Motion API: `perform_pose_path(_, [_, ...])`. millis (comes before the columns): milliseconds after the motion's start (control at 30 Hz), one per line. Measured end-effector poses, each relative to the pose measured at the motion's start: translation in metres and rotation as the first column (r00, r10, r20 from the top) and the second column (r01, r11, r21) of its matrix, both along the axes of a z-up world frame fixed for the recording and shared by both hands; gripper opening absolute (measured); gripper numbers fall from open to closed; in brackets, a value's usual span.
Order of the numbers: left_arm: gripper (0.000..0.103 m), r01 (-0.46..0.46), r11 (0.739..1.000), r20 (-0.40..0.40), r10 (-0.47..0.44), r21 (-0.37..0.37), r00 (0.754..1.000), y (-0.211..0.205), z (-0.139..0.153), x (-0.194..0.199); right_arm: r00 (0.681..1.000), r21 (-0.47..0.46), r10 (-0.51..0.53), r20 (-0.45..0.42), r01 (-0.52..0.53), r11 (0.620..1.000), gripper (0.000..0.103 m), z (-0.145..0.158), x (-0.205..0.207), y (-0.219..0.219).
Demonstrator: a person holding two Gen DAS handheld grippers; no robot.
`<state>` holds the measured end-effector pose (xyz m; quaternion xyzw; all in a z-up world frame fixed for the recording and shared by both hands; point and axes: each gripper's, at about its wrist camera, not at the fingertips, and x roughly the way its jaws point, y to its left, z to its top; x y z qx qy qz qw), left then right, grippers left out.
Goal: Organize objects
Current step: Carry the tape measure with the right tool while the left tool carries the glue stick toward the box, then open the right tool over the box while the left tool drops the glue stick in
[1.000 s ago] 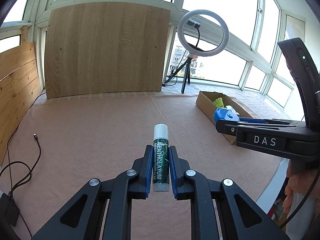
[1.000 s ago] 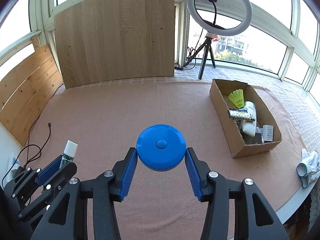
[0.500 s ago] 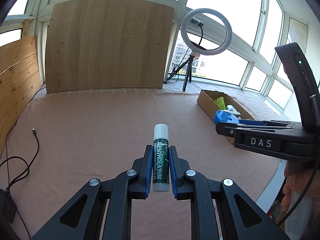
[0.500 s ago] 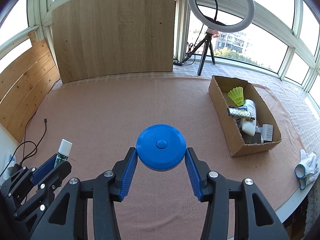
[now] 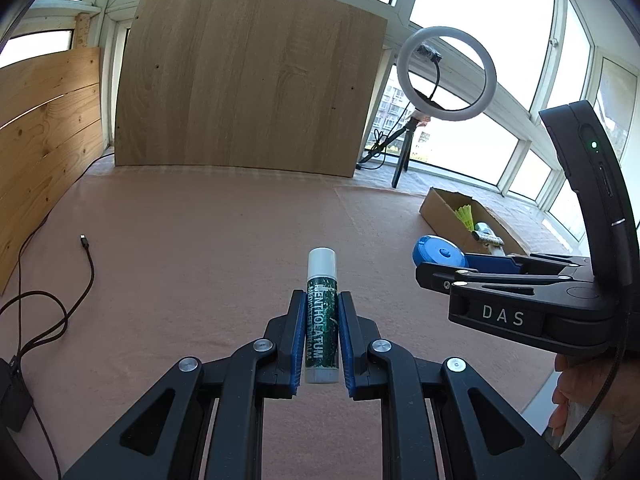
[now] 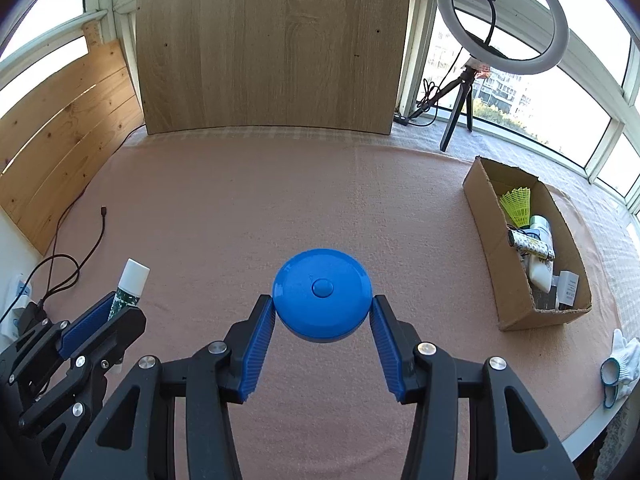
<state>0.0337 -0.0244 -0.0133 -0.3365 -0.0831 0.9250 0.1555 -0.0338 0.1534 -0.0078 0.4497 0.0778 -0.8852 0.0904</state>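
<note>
left claw (image 5: 322,344): clenched on a lip balm stick (image 5: 321,312), green label, white cap pointing away from the claw, the blue pads pressing both sides of the tube.
right claw (image 6: 323,320): clenched on a blue round disc case (image 6: 322,300) with a small button in the middle, pads on its 2 opposite edges.
where held things are: both above the pink surface (image 6: 240,216), neither touching it as far as i can tell; the 2 claws sit side by side, left one at the lower left of the right wrist view.
cardboard box (image 6: 516,292): on the surface at the right side, open top, well apart from both claws.
box contents: yellow shuttlecock (image 6: 518,206), a patterned tube (image 6: 530,244), a white bottle (image 6: 540,270), a small white carton (image 6: 568,288); some more items under them, too small to tell.
surface otherwise: no loose task items visible on the pink cloth; a black cable (image 6: 78,248) trails at the left edge, a white glove (image 6: 618,360) lies at the right edge past the box.
background: wood panel (image 6: 272,48) against the window, ring light on a tripod (image 6: 502,16) behind the box.
progress guess: late stage, at least 4 items already in the box, 2 in the claws not yet placed.
left to do guess: carry the stick and the disc case over to the box and drop them in; glove may or may not count, cannot tell.
risk guess: box is narrow and fairly full, so the 2 claws should probably go in 1 at a time.
</note>
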Motion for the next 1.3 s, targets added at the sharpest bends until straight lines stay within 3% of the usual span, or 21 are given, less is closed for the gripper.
perform_pose_path(267, [0.017,-0.049,0.997,0.006,0.049,-0.053,0.999,0.023,-0.003,-0.016,0.994,-0.027,0.104,-0.039,-0.105,0.994,0.045,-0.006,-0.011,0.012])
perform_pose_path(467, [0.017,-0.105,0.988,0.009,0.106,-0.117,0.994,0.054,-0.003,-0.027,0.964,-0.053,0.224,-0.145,-0.234,0.971,0.045,0.002,-0.012,0.04])
perform_pose_path(567, [0.017,-0.111,0.983,0.032,0.117,-0.147,0.993,0.082,0.004,-0.035,0.953,-0.089,0.227,-0.201,-0.249,0.965,0.045,0.013,-0.014,0.071])
perform_pose_path(700, [0.017,-0.073,0.977,0.03,0.081,-0.202,0.996,0.142,0.015,-0.053,0.954,-0.12,0.188,-0.234,-0.22,0.968,0.045,0.019,-0.029,0.126])
perform_pose_path(867, [0.017,0.021,0.965,0.007,-0.02,-0.26,1.0,0.237,0.033,-0.078,0.974,-0.183,0.077,-0.215,-0.118,0.976,0.045,0.013,-0.048,0.214])
perform_pose_path(1000, [0.017,0.095,0.964,0.019,-0.094,-0.25,0.995,0.305,0.037,-0.096,0.983,-0.192,0.002,-0.185,-0.038,0.981,0.045,0.003,-0.058,0.274])
perform_pose_path(1167, [0.017,0.165,0.952,0.038,-0.161,-0.257,0.986,0.371,0.031,-0.109,0.982,-0.165,-0.015,-0.189,-0.017,0.986,0.045,-0.002,-0.065,0.311])
perform_pose_path(1300, [0.017,0.196,0.942,0.053,-0.189,-0.272,0.981,0.4,0.025,-0.114,0.98,-0.172,-0.022,-0.199,-0.013,0.985,0.045,-0.001,-0.071,0.326])
